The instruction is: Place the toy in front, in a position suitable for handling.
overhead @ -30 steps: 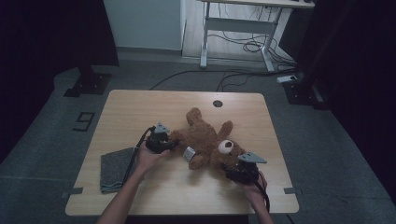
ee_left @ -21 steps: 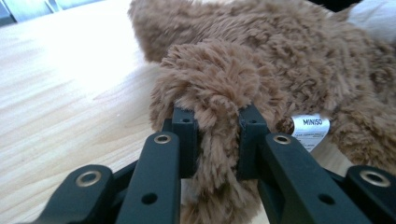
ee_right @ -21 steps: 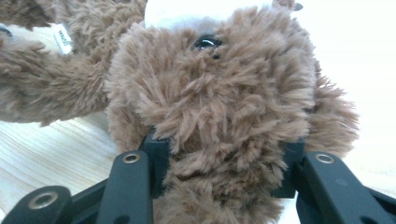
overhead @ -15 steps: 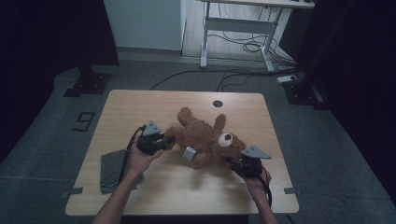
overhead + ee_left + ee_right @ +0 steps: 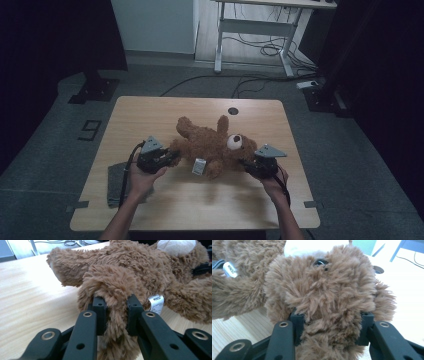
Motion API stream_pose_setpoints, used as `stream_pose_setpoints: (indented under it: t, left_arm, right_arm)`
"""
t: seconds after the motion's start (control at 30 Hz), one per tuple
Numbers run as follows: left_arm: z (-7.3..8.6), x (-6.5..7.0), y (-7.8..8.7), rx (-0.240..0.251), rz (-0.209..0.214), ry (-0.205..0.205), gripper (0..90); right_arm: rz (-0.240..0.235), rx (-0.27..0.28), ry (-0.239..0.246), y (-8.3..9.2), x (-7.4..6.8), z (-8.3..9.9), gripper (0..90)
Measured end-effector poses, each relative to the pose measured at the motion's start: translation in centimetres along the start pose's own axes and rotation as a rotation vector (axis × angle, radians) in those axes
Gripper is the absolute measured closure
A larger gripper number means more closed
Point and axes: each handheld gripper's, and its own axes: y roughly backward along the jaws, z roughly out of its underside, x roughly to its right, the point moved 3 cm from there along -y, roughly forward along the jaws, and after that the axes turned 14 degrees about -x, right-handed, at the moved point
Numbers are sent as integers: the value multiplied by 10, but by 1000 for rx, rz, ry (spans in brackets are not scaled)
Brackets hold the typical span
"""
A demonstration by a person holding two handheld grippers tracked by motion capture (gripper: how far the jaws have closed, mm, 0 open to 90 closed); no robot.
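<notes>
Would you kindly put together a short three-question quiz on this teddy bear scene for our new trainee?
1. True or false: both grippers are shut on the teddy bear.
2. Which part does the right gripper clamp? A) a leg B) the head C) the label
3. Fill in: the folded grey cloth lies at the table edge beside the person's ____ forearm.

Key:
1. True; the left gripper pinches a furry limb.
2. B
3. left
</notes>
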Motion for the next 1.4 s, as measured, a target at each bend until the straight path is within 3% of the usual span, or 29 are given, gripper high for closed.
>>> stream_pose_setpoints:
  t: [0.2,0.3,0.37,0.43,0.53,0.7,0.8,0.97,1.03,1.2,1.3,1.4]
  left_arm:
    - [10,3,-7,-19,-5,10,745]
    - [15,4,-18,-49,-6,18,745]
    - [19,5,-22,-50,13,28,744]
    - [24,7,-23,-59,21,23,741]
    - [30,8,-20,-67,33,26,726]
    - [36,13,-16,-66,19,15,722]
    - [38,11,-17,-64,31,30,707]
    - [43,5,-19,-62,20,66,561]
    - [47,3,-15,-43,17,82,449]
    - [51,-1,-2,-60,-11,51,359]
    - [55,-4,7,-59,-14,60,316]
    - [65,-10,24,-35,-12,100,293]
  right_arm:
    - [-35,-27,6,-9,8,1,543]
    - [-77,-68,-36,-28,17,13,523]
    - [-101,-39,-62,-30,20,19,505]
    - [-109,-35,-67,-30,21,21,495]
    - [-98,-21,-29,-27,16,25,455]
    - [-100,-12,-19,-24,9,30,449]
    - [-95,-9,-14,-23,7,31,431]
    - [-93,18,-42,-24,8,35,320]
    - [-101,38,-57,-23,7,38,311]
    - [-111,30,-44,-21,7,39,328]
    - [-112,28,-42,-21,7,39,334]
    - [-104,35,-39,-20,4,42,329]
